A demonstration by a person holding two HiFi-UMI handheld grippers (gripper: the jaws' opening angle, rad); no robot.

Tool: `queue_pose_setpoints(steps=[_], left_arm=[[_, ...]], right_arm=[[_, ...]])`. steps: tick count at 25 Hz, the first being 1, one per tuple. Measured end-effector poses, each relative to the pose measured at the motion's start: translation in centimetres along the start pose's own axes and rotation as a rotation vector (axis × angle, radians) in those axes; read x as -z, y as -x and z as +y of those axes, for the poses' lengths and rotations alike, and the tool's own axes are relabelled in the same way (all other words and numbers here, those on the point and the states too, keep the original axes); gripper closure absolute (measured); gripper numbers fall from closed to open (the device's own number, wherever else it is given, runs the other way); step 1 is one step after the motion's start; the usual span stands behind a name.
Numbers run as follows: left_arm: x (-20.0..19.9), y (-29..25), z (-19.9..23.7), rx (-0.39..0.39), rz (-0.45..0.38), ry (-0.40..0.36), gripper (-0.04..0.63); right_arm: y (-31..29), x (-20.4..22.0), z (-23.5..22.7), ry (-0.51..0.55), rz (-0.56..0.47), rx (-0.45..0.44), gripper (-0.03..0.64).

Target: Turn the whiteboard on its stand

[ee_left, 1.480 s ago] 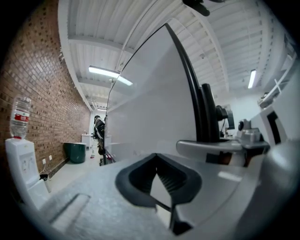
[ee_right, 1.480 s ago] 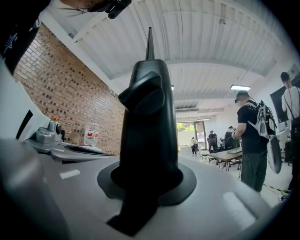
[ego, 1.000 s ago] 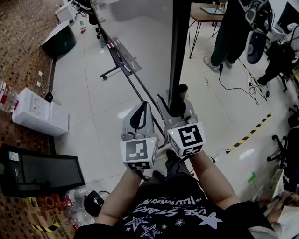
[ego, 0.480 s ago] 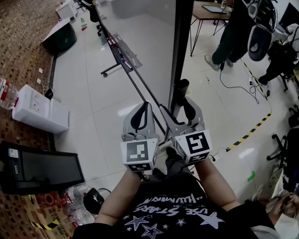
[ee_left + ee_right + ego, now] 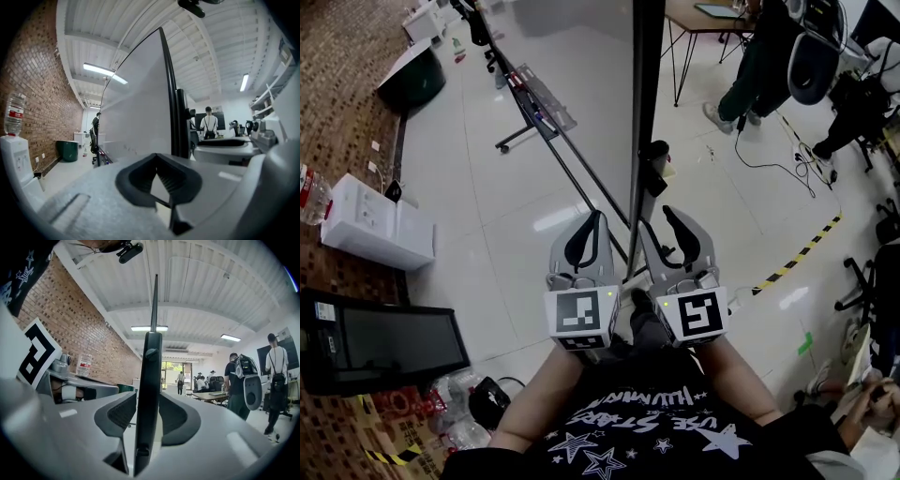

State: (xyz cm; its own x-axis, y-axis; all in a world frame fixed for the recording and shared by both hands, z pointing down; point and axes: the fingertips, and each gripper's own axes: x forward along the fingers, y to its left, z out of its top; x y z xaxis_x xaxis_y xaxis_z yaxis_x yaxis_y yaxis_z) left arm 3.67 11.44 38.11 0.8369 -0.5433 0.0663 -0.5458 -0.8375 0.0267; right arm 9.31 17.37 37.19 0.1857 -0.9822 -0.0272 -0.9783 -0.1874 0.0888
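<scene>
Right gripper point(image 5: 667, 225): jaws wide, lined up on the whiteboard's point(image 5: 572, 84) black edge, likely to get a turning grip.
Left gripper point(image 5: 586, 230): jaws together, empty, just beside the whiteboard's face.

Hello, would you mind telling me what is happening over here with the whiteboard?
A person stands at one end of the whiteboard on its stand, holding a gripper in each hand. The right gripper is open, with the board's black frame edge lined up between its jaws, apparently not clamped. The left gripper is shut and empty, beside the board. Nothing is gripping the board at this moment.
</scene>
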Motion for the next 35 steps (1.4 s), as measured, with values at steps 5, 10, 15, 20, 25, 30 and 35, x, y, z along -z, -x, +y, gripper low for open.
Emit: queue_pose_setpoints(steps=[5, 10, 15, 20, 25, 30, 35], left_arm=[[0.1, 0.8, -1.1, 0.017, -0.033, -0.027, 0.589], [-0.3, 1.3, -1.6, 0.045, -0.043, -0.020, 0.589], [0.1, 1.4, -1.2, 0.036, -0.051, -0.012, 0.589], [0.2, 1.6, 0.1, -0.002, -0.045, -0.011, 0.589], [0.0, 1.6, 0.4, -0.009, -0.044, 0.005, 0.589], [0.2, 1.6, 1.3, -0.034, -0.046, 0.003, 0.589], [-0.1, 1.4, 1.9, -0.046, -0.048, 0.024, 0.589]], right_arm=[[0.8, -2.1, 1.4, 0.046, -0.079, 0.010, 0.592], [0.3, -1.9, 2.5, 0.020, -0.056, -0.021, 0.607], [-0.9, -0.8, 3.7, -0.053, 0.028, -0.080, 0.607], [-1.9, -0.1, 4.6, -0.053, 0.060, -0.104, 0.607], [-2.4, 0.6, 5.1, -0.055, 0.092, -0.130, 0.607], [-2.9, 1.4, 6.0, -0.051, 0.121, -0.166, 0.607], [-3.5, 1.5, 6.0, -0.059, 0.127, -0.180, 0.607]])
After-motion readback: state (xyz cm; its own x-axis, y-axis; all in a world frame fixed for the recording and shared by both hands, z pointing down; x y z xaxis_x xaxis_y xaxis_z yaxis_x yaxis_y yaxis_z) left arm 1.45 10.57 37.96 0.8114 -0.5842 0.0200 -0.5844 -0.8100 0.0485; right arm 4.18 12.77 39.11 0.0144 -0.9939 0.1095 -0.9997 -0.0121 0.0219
